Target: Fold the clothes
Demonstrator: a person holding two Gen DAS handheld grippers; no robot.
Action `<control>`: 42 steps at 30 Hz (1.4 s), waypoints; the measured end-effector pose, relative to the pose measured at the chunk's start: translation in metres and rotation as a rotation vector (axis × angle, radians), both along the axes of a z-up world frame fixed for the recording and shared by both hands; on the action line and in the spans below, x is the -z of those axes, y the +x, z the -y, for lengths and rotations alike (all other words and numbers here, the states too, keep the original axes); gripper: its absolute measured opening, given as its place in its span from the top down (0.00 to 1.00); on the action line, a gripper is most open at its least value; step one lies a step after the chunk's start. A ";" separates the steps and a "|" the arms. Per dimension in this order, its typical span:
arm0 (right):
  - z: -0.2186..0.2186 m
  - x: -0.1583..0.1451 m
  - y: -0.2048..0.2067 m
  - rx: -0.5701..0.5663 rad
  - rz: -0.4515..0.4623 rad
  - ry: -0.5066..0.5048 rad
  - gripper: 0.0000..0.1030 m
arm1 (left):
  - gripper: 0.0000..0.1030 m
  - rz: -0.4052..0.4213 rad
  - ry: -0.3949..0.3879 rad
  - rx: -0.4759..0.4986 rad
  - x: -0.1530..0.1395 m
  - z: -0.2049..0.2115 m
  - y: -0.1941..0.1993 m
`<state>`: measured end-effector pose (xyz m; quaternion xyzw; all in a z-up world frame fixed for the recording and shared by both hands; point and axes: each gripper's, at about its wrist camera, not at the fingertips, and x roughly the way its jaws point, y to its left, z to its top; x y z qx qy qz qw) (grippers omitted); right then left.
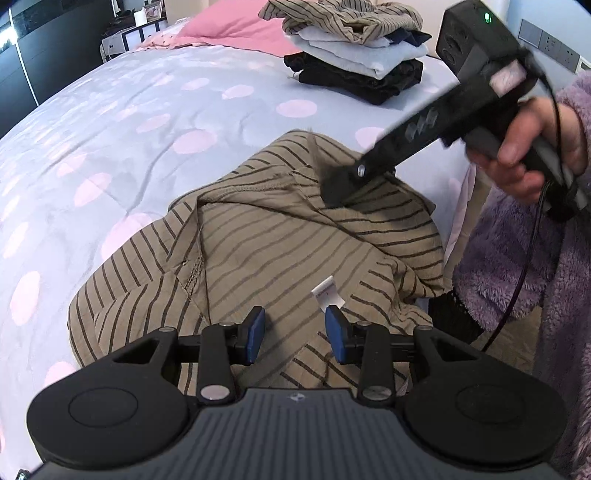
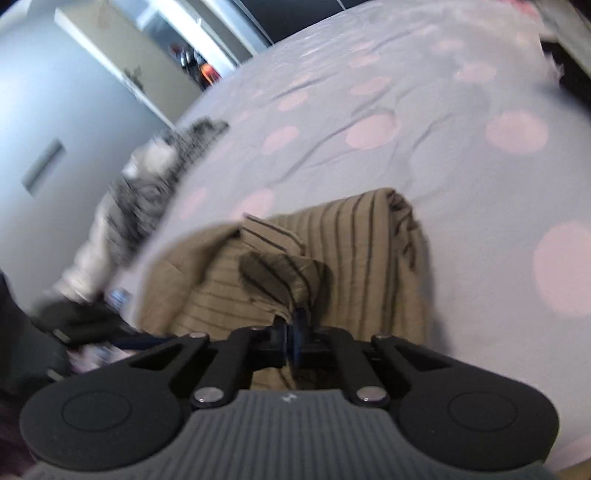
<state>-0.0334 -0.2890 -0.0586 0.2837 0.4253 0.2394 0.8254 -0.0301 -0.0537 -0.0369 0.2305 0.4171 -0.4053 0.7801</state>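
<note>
My left gripper (image 1: 294, 334) hangs with its blue pads apart just above the striped shirt (image 1: 266, 243), a white tag (image 1: 328, 291) showing between them. My right gripper (image 2: 293, 338) is clamped on a fold of the shirt (image 2: 280, 273), lifted a little off the bed (image 1: 129, 122). The shirt lies crumpled at the bed's near edge, toward its right corner. A stack of folded clothes (image 1: 354, 51) sits at the far right corner, beside a pink pillow (image 1: 240, 26).
</note>
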 end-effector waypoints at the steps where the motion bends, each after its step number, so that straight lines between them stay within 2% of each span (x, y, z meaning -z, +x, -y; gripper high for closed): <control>1: 0.003 -0.001 -0.001 -0.009 -0.003 0.095 0.97 | 0.67 -0.003 0.001 0.001 0.001 0.000 0.000; 5: 0.012 0.002 -0.003 -0.033 -0.032 0.424 0.97 | 0.67 -0.009 0.003 0.003 0.003 0.000 -0.001; 7: 0.015 0.012 0.000 -0.005 -0.082 0.513 0.97 | 0.67 -0.010 0.005 0.006 0.004 0.001 -0.001; 8: 0.016 0.018 0.001 0.018 -0.109 0.513 0.97 | 0.67 -0.010 0.006 0.008 0.004 0.001 -0.001; 12: 0.019 0.034 0.002 0.120 -0.181 0.323 0.97 | 0.67 -0.011 0.010 0.014 0.006 0.003 -0.003; 16: 0.019 0.038 0.003 0.156 -0.192 0.228 0.87 | 0.67 -0.005 0.015 0.018 0.007 0.004 -0.004; 19: 0.023 0.023 -0.003 0.188 -0.123 0.142 0.78 | 0.67 0.001 0.016 0.022 0.006 0.005 -0.005; 23: 0.029 -0.008 -0.016 0.238 0.034 0.001 0.77 | 0.67 0.022 0.003 0.015 0.000 0.000 -0.005; 27: 0.016 -0.034 -0.021 0.175 0.191 -0.130 0.78 | 0.67 0.076 -0.051 -0.044 -0.017 -0.013 0.002; 30: -0.009 -0.043 -0.016 0.110 0.262 -0.218 0.88 | 0.67 0.101 -0.096 -0.141 -0.027 -0.024 0.014; 34: -0.039 -0.033 -0.008 0.025 0.274 -0.334 0.88 | 0.81 0.064 -0.096 -0.251 -0.021 -0.039 0.030; 39: -0.057 -0.007 -0.010 -0.046 0.249 -0.498 0.88 | 0.83 0.031 -0.008 -0.315 0.002 -0.056 0.034; 42: -0.057 0.012 -0.003 -0.054 0.210 -0.555 0.88 | 0.83 -0.017 0.021 -0.352 0.020 -0.064 0.039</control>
